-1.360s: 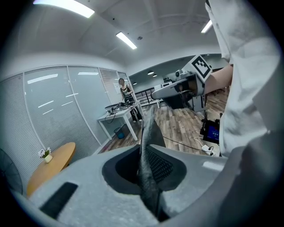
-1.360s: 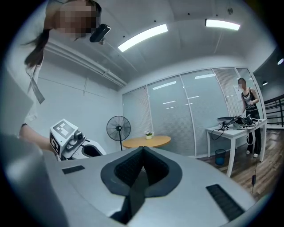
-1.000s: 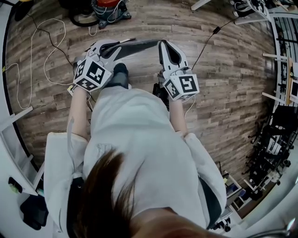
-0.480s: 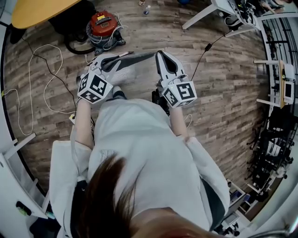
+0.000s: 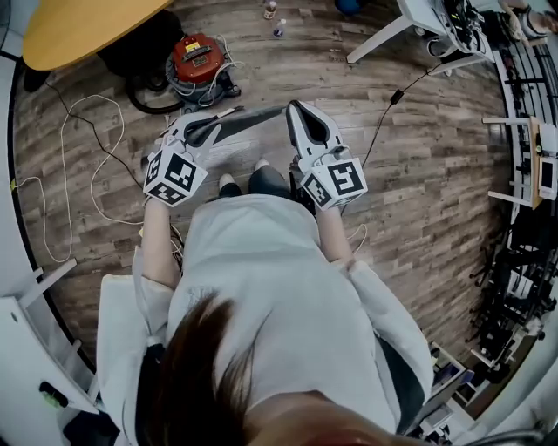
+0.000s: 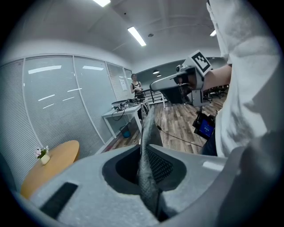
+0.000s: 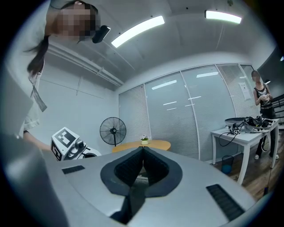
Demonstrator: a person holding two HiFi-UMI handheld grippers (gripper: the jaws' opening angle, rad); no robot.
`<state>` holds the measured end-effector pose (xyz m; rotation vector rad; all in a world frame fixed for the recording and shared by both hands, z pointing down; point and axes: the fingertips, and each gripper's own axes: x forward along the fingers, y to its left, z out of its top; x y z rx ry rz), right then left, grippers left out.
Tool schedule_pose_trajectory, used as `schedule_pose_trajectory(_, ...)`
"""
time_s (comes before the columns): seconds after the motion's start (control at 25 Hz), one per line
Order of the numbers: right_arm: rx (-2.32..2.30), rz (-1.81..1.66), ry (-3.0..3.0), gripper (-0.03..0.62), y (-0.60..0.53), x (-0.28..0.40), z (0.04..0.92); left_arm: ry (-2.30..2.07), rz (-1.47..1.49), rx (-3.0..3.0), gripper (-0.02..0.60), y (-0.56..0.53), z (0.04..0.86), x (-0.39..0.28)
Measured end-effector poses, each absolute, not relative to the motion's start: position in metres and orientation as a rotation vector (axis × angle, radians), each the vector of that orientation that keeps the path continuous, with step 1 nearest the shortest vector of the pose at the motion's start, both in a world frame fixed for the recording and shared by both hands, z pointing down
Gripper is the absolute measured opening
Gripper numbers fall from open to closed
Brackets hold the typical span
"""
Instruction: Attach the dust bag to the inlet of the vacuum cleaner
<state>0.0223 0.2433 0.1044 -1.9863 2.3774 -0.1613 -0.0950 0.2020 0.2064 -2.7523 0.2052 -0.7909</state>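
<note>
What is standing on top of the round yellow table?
A small flower pot stands on the round yellow table. Nothing else shows there, but the left gripper covers the table's near part, so that part cannot be checked.

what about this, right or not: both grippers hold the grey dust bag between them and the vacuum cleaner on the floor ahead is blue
No: the vacuum cleaner is red, not blue; the head view shows it. The left gripper and right gripper do hold the dust bag between them.

Vacuum cleaner [image 5: 197, 61] stands on floor [image 5: 418, 174] beside table [image 5: 87, 26], ahead of dust bag [image 5: 251, 117].
</note>
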Motion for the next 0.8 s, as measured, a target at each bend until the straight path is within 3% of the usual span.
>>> schedule_pose_trajectory(0.52,-1.808,-0.292,2.51,0.003,0.142,0.059,0.14,0.328,-0.86,-2.823,0.038,0.135,0.229,-0.061)
schedule_pose_trajectory(0.8,-1.704,-0.275,2.601,0.003,0.071,0.115,0.136,0.388,-0.886,-2.845,0.038,0.09,0.235,-0.01)
